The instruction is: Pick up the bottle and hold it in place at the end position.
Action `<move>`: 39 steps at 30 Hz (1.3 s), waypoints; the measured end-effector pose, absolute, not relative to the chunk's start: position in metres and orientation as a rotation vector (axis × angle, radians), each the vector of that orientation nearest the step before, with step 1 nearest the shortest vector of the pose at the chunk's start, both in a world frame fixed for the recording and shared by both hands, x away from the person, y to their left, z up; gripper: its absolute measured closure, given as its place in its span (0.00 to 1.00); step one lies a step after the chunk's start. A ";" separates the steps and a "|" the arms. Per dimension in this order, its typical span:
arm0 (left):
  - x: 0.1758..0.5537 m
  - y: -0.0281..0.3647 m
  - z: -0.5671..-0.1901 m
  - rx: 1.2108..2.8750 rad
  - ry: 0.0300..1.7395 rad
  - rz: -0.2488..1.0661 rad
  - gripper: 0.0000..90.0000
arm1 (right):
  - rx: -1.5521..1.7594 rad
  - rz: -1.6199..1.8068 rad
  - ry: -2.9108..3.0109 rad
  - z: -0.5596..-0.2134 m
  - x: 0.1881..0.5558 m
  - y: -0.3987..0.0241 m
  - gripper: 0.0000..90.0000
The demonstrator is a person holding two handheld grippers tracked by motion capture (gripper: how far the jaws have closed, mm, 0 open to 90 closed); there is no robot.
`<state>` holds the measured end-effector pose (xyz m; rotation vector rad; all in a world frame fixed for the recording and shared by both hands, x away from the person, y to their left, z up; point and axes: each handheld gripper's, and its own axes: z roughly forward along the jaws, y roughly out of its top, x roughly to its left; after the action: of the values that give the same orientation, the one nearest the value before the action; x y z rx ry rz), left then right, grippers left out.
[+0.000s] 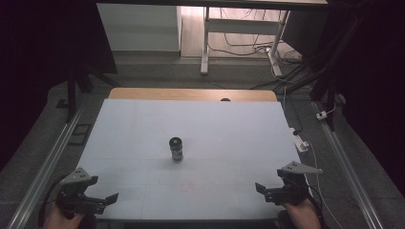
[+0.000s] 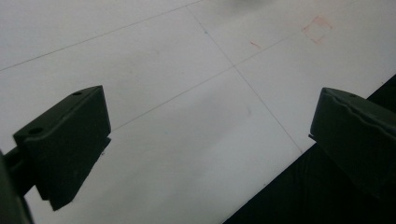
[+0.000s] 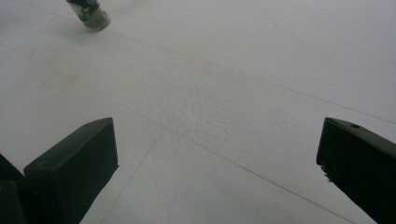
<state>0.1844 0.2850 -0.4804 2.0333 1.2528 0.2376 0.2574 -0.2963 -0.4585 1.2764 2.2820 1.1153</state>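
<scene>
While both grippers wait at the near corners of the table (image 1: pixel 143 124), the small dark-capped jar (image 1: pixel 176 149) stands upright near the middle of the white surface, well apart from either. The left gripper (image 1: pixel 102 200) and the right gripper (image 1: pixel 267 191) both have their jaws spread wide, nothing between them. A good reach would probably come in level, jaws straddling the jar's body below the cap, closing gently so it does not tip. The jar's label is too small to read — and in the right gripper view the jar (image 3: pixel 91 13) is cut off at the top edge.
</scene>
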 end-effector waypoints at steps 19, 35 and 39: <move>0.186 0.281 -0.476 2.011 1.192 0.275 0.00 | 1.270 1.110 2.297 -0.459 0.258 -0.295 0.00; 0.203 0.273 -0.478 2.005 1.052 0.214 0.00 | 1.257 1.097 2.317 -0.459 0.258 -0.294 0.00; 0.210 0.269 -0.481 1.996 0.994 0.217 0.00 | 1.257 1.089 2.325 -0.459 0.258 -0.293 0.00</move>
<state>0.2098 0.2689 -0.4808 1.9957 0.9938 0.2171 0.2581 -0.2932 -0.4593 1.2572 2.3254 1.0894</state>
